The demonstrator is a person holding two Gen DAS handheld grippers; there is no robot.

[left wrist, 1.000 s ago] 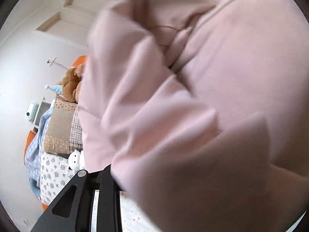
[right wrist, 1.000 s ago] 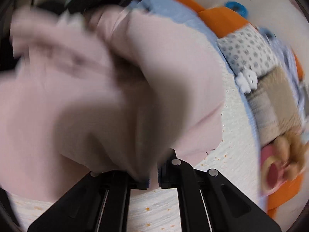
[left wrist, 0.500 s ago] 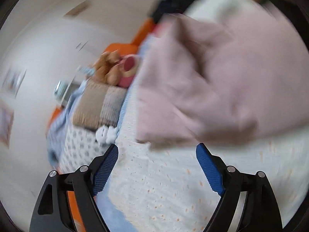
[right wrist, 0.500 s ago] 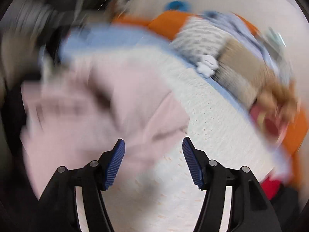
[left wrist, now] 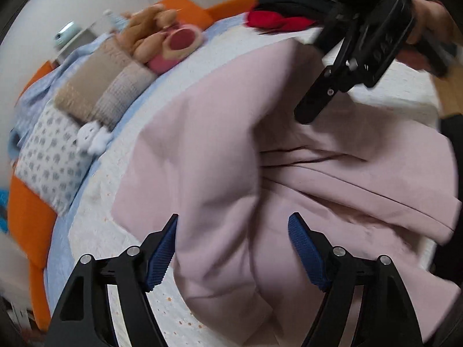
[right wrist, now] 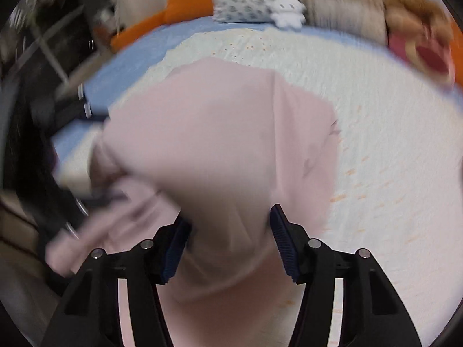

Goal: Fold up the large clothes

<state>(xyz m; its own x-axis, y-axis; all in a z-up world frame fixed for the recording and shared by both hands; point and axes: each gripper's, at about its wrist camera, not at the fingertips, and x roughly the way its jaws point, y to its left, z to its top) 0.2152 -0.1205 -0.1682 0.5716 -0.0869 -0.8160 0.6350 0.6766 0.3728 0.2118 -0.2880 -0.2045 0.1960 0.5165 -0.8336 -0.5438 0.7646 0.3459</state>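
A large pale pink garment (left wrist: 220, 144) lies rumpled on the cream bedspread (left wrist: 121, 248). My left gripper (left wrist: 233, 217) hovers over its near edge. The jaws are closing with a raised fold of pink fabric between the blue pads, and the pads do not pinch it. In the right wrist view, my right gripper (right wrist: 230, 214) straddles a hump of the same garment (right wrist: 220, 133). Its jaws are also closing, and the blurred cloth fills the gap. The right gripper's black finger (left wrist: 318, 98) hangs over the garment's far side.
Along the head of the bed sit a patterned pillow (left wrist: 52, 162), a knitted beige cushion (left wrist: 98, 89) and plush toys (left wrist: 162, 31). A red cloth (left wrist: 277, 20) lies at the far corner. A hand (left wrist: 428, 14) holds the right tool. The bed's orange edge (left wrist: 26, 217) is on the left.
A second ago both grippers were shut on the lifted garment. They let go, the cloth dropped onto the bed, and both now sit over it with their jaws narrowing.
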